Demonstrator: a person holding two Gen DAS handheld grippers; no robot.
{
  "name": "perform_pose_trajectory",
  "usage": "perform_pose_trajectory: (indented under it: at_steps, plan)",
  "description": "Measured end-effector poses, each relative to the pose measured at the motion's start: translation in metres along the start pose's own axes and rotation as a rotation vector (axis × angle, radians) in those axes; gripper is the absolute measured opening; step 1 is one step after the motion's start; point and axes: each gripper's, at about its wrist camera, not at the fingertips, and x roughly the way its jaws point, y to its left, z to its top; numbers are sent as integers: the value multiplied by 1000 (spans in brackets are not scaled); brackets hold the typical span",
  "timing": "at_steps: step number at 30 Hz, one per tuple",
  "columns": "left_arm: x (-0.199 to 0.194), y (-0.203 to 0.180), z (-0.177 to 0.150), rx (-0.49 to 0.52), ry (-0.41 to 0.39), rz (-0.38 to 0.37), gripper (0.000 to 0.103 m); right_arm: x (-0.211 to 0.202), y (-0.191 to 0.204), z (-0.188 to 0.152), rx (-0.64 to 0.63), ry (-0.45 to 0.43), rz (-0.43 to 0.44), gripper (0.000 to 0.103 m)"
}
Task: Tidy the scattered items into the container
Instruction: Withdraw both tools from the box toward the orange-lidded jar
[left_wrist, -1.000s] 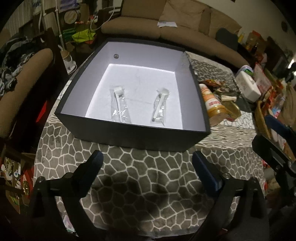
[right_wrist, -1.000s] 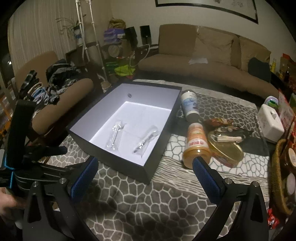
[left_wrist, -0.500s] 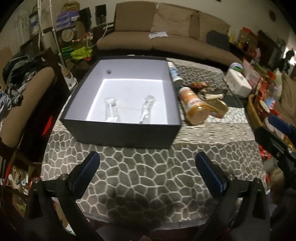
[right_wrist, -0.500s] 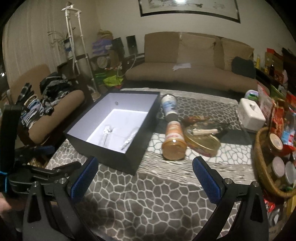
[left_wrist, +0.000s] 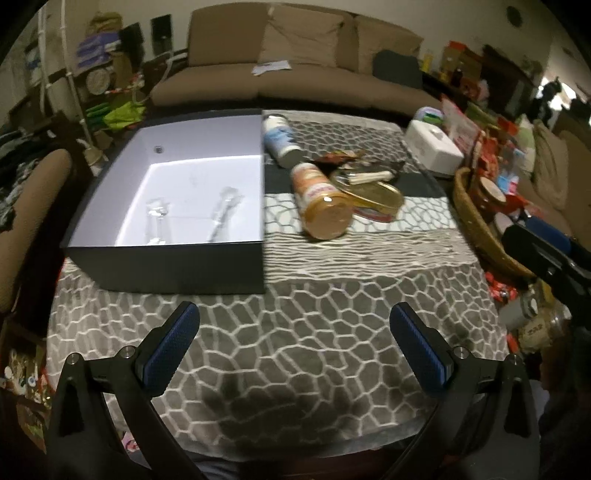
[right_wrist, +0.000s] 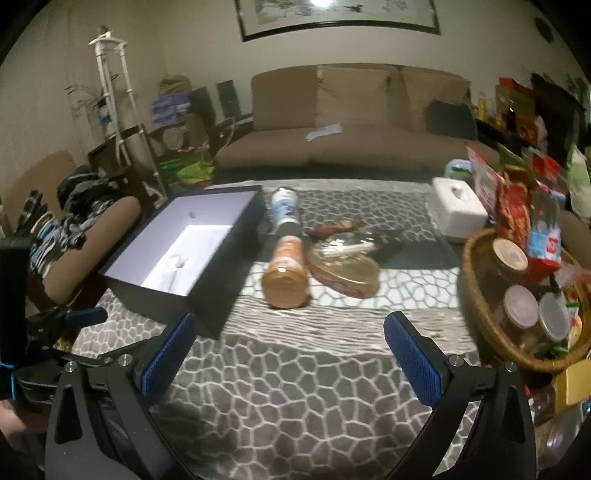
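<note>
The two clear packets (left_wrist: 221, 214) in the box (left_wrist: 166, 266) are blurred; their contents cannot be made out.

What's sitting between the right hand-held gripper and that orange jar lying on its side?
Nothing: only bare patterned tablecloth lies between the open right hand-held gripper and the orange jar, shown in the right wrist view.

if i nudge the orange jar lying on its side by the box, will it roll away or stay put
The orange jar lies on its side and is round, so a sideways nudge would probably roll it. The soft patterned cloth may slow it. It looks full, so likely heavy for its size; the smooth wall may slip, so grip across its middle.
</note>
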Motion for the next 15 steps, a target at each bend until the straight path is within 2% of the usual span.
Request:
perform_pose_trajectory:
  at_steps: [8, 15]
  plan:
    - [35, -29, 4, 39, 20, -17, 103, 21, -53, -10, 73, 41, -21, 103]
    - [73, -49, 10, 27, -17, -29, 103, 57, -79, -23, 112, 84, -6, 103]
